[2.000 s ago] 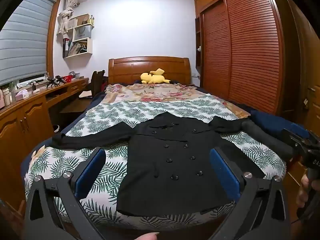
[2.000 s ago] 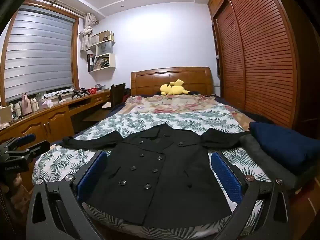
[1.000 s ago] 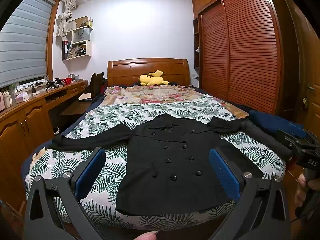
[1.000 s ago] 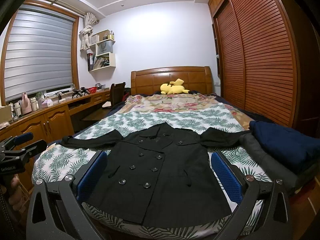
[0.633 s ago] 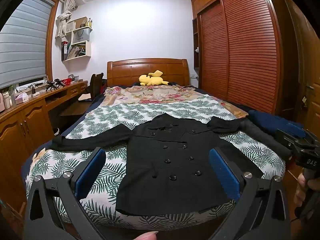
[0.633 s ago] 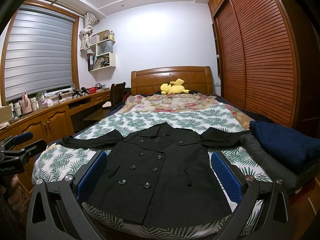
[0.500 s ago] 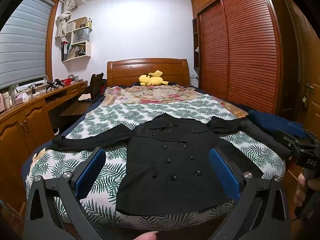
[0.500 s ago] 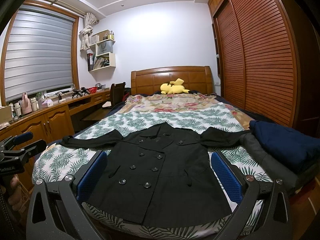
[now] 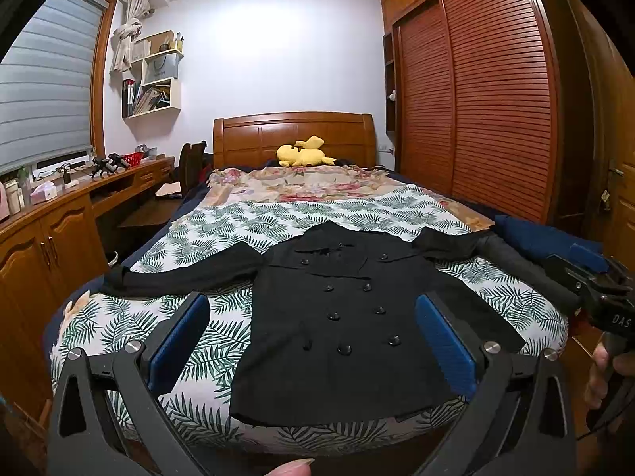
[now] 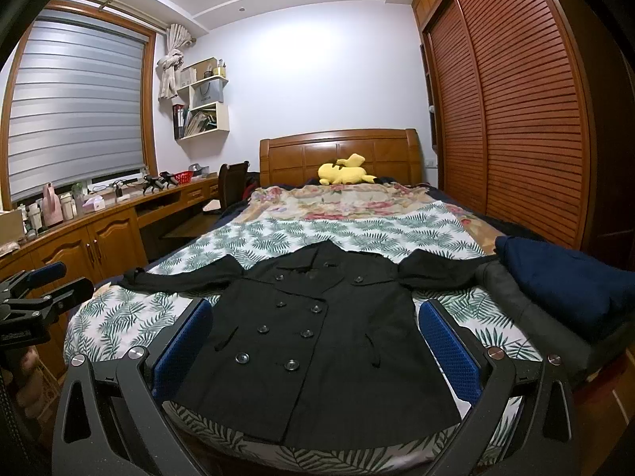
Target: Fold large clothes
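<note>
A black double-breasted button coat (image 9: 349, 317) is lying flat, sleeves spread, on the palm-leaf-print bedspread (image 9: 222, 230) ahead of both claws. The left gripper (image 9: 311, 337) and right gripper (image 10: 315, 341) are hovering wide open, gripping nothing, the coat framed between their blue-padded fingers (image 10: 448, 349).

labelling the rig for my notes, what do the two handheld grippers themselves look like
Both match: the left gripper and right gripper have black angular frames with cut-out holes, silver bolt heads, and blue textured finger pads. Seen from the left wrist, the right gripper's body carries white lettering, partly readable as "DAS".
</note>
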Available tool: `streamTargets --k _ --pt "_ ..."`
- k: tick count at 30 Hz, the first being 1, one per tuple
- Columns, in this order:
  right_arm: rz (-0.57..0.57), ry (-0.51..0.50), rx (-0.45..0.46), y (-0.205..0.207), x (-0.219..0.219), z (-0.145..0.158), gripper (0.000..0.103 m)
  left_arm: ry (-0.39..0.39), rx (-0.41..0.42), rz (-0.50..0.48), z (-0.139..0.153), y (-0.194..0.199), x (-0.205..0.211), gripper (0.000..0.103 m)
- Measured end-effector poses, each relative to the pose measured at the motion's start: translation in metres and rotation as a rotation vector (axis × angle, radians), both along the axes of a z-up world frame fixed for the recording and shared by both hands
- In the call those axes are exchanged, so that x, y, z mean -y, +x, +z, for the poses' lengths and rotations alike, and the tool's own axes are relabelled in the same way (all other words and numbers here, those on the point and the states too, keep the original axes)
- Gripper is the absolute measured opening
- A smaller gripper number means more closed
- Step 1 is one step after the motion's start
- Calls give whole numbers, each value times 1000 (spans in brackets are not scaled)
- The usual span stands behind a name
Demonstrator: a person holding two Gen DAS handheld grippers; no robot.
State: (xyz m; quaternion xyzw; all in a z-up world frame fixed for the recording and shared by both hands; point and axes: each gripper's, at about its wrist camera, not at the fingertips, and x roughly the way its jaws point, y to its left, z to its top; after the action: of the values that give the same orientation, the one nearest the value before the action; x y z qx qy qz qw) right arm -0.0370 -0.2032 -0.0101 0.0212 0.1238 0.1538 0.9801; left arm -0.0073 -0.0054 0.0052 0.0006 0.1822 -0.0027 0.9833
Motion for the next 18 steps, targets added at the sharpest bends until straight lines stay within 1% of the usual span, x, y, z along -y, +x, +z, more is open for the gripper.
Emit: streamTargets --k 2,18 --pt "-1 0 -1 0 0 0 103 0 -4 0 -4 2 -2 103" --pt "3 0 -3 -1 -1 0 103 -3 -6 2 -9 7 -5 103"
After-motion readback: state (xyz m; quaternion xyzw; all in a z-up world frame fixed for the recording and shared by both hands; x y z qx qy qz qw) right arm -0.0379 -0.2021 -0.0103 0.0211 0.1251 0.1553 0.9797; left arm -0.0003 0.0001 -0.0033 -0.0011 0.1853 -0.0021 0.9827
